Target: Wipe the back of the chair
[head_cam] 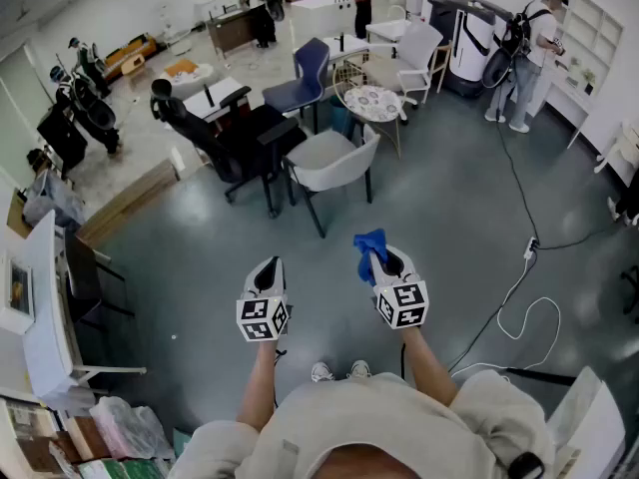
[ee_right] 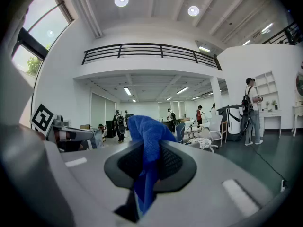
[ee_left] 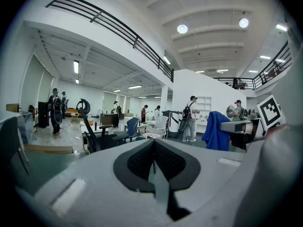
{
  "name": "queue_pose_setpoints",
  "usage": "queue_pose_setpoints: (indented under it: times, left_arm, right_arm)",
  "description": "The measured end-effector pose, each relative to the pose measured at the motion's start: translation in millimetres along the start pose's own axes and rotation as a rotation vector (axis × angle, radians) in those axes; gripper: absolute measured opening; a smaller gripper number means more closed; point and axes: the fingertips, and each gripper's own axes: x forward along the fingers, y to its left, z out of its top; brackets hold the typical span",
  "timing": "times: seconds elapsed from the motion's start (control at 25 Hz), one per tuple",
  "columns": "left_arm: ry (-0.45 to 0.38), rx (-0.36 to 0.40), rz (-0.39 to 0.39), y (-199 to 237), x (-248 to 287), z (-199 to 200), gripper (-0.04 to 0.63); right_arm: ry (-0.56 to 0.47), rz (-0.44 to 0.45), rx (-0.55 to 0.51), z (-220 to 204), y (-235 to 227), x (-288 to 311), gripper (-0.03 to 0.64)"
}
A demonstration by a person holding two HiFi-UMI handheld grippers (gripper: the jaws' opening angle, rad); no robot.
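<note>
Pinching blue cloth (head_cam: 369,246) in right gripper (head_cam: 385,263), jaws clamped on it, ready for wiping. Left gripper (head_cam: 268,271) jaws together, empty, probably spare for steadying. Grey chair (head_cam: 334,160) ahead, well apart; back not yet reached.

The claw (ee_right: 149,167) is clamped on a blue cloth (ee_right: 147,131), which bunches up above the jaws. A person (ee_right: 251,109) stands far off at right.

Cloth (head_cam: 369,246) sits in right tongs (head_cam: 385,260), chair (head_cam: 334,158) ahead.
</note>
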Motion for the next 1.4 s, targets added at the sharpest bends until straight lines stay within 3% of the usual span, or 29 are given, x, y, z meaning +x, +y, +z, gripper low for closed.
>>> queue_pose_setpoints:
  times: [0.88, 1.4]
  left_arm:
    - [-0.002, 0.005, 0.029, -51, 26, 2, 0.005]
    - [0.017, 0.005, 0.005, -52, 66, -7, 0.005]
  right_arm:
    - [0.001, 0.047, -0.011, -1, -53, -14, 0.044]
    - [0.020, 0.011, -0.012, -14, -86, 16, 0.044]
